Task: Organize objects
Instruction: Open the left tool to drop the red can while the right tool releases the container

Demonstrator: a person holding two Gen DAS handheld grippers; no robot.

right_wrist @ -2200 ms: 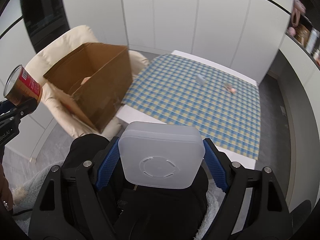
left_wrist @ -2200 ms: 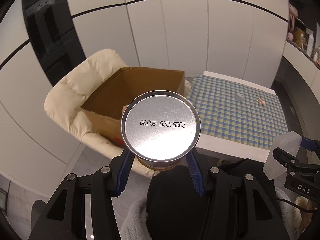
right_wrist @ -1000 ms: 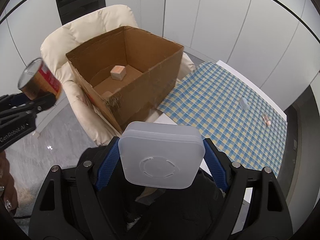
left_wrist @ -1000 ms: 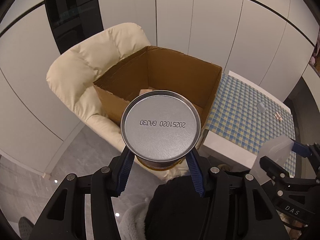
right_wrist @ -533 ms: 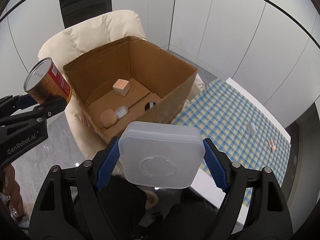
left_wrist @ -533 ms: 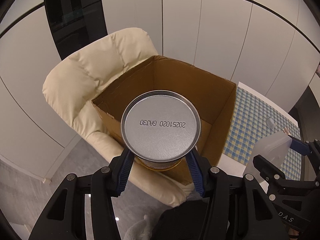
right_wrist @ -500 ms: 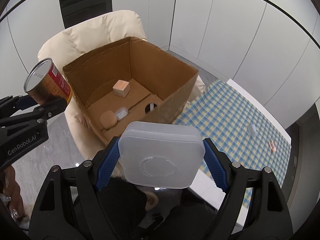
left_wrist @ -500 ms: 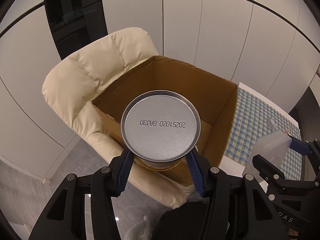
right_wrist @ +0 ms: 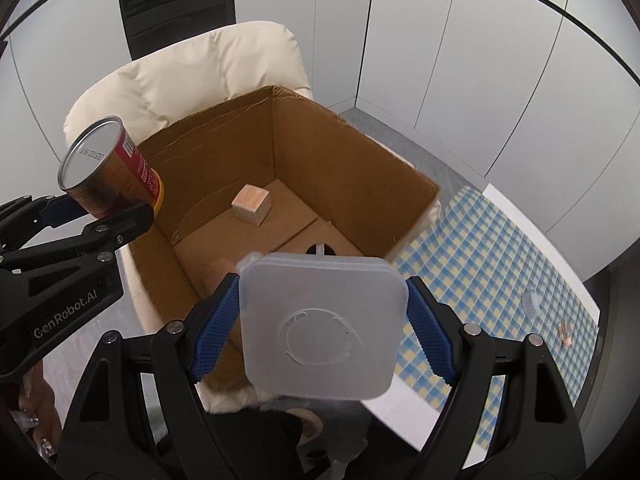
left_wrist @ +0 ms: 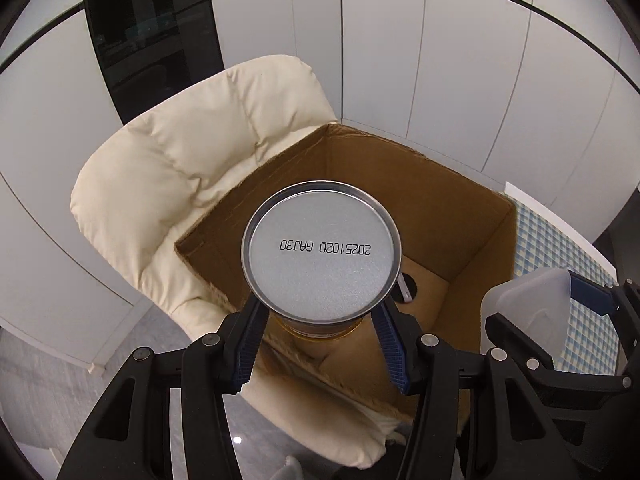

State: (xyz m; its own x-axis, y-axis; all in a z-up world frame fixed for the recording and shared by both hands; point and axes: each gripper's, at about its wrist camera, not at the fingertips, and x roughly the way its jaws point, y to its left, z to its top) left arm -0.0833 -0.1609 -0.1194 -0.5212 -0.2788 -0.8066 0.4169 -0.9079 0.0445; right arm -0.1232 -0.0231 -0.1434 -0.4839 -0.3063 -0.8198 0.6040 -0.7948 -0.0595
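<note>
**Two things almost in the box**

The left claw pinches a can over the near edge of the cardboard box. The right claw pinches a plastic tub near the box's 5 o'clock corner. A wooden block already sits inside, maybe more. Two small bits wait on the checked tabletop at 3 o'clock. The box has tall walls and lots of room.

Two grippers, the left gripper and the right gripper, carry one can and one translucent plastic container; one cardboard box on one cream chair contains one wooden cube.
</note>
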